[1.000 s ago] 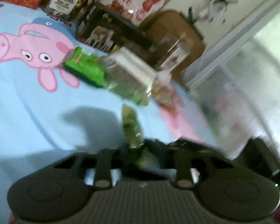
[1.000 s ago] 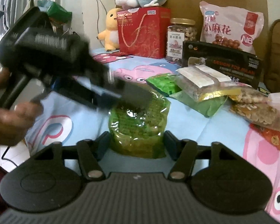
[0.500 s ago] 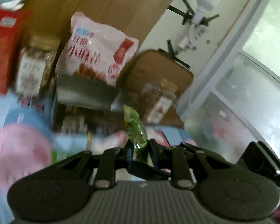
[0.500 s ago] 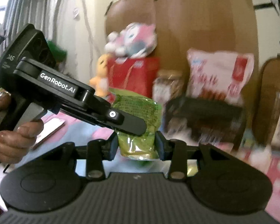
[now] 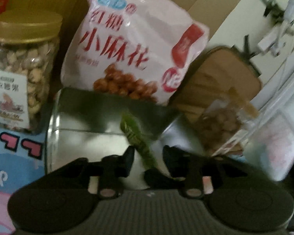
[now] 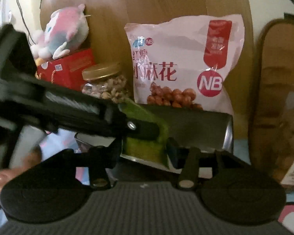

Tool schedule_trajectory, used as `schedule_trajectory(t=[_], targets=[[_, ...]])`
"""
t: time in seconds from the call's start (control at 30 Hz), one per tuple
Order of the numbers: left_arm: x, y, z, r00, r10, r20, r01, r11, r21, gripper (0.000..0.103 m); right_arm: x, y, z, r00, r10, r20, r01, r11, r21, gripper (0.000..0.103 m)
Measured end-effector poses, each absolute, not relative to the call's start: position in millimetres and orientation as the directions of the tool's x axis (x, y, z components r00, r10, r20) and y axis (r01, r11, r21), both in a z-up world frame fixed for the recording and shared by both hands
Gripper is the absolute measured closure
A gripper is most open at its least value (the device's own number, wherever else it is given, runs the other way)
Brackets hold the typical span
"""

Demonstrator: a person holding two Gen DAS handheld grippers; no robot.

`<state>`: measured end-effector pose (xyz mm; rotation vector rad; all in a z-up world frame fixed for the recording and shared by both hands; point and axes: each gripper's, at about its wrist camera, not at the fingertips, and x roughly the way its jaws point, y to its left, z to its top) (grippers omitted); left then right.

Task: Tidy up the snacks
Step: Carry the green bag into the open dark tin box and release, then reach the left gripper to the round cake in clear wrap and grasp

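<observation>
Blue cartoon bedsheet [image 5: 13, 156] below, brown headboard behind. Pink snack bag [image 6: 184, 62] and gold-lidded nut jar [image 5: 23, 68] standing behind a shiny metal tin [image 5: 92, 129]. Green snack packet [image 6: 145, 135] over the tin, between both tools. Left gripper [image 5: 147, 158] opening, packet edge between its fingers but not pressed. Right gripper [image 6: 143, 154] opening too, fingers beside the packet; grip hard to tell.

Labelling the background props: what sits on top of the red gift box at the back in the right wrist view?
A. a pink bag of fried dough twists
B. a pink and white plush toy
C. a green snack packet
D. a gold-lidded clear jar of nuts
B: the pink and white plush toy rests on the red gift box; the gold-lidded clear jar of nuts stands beside it.
</observation>
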<state>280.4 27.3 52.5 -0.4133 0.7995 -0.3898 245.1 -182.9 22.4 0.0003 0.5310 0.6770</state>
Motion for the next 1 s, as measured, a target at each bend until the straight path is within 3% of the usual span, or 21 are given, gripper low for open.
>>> schedule_trajectory(t=[0.03, 0.3, 0.37, 0.5, 0.57, 0.6, 0.63, 0.77, 0.93, 1.0], targets=[[276.1, 27.5, 53.8, 0.646, -0.480, -0.594, 0.191, 0.854, -0.484, 0.054, 239.4, -185.0, 24.2, 0.663, 0.591, -0.460, -0.595, 0.789, 0.156, 0.048], [184.2, 60.8, 83.6, 0.727, -0.544, -0.418, 0.300, 0.800, -0.520, 0.043, 163.7, -220.5, 26.1, 0.644, 0.666, -0.377, -0.661, 0.732, 0.164, 0.044], [155.2, 70.3, 74.0, 0.724, -0.551, -0.415, 0.288, 0.788, -0.544, 0.043, 143.4, -222.8, 15.9, 0.625, 0.671, -0.398, -0.674, 0.722, 0.158, 0.029], [110.5, 82.7, 47.3, 0.691, -0.568, -0.447, 0.228, 0.758, -0.611, 0.043, 119.8, -211.0, -1.1, 0.598, 0.664, -0.450, -0.704, 0.703, 0.102, 0.024], [89.3, 90.5, 33.8, 0.688, -0.561, -0.460, 0.188, 0.751, -0.634, 0.043, 111.4, -201.0, -5.4, 0.605, 0.647, -0.465, -0.710, 0.702, 0.053, 0.014], [81.7, 93.4, 28.4, 0.688, -0.559, -0.464, 0.173, 0.746, -0.643, 0.043, 106.5, -194.9, -7.7, 0.621, 0.631, -0.465, -0.709, 0.705, 0.009, 0.013], [74.3, 96.2, 24.5, 0.687, -0.558, -0.466, 0.159, 0.741, -0.653, 0.043, 101.8, -189.3, -11.0, 0.638, 0.612, -0.468, -0.705, 0.708, -0.035, 0.013], [43.2, 111.1, 17.0, 0.701, -0.549, -0.455, 0.133, 0.728, -0.672, 0.043, 95.3, -177.1, -18.3, 0.674, 0.562, -0.479, -0.683, 0.721, -0.116, 0.035], [11.4, 130.2, 13.1, 0.732, -0.519, -0.441, 0.115, 0.732, -0.672, 0.043, 84.2, -185.0, -4.2, 0.574, 0.650, -0.497, -0.709, 0.699, 0.095, 0.039], [1.9, 138.0, 12.4, 0.745, -0.510, -0.430, 0.103, 0.725, -0.681, 0.040, 78.2, -186.4, -2.8, 0.447, 0.737, -0.506, -0.738, 0.624, 0.256, 0.039]])
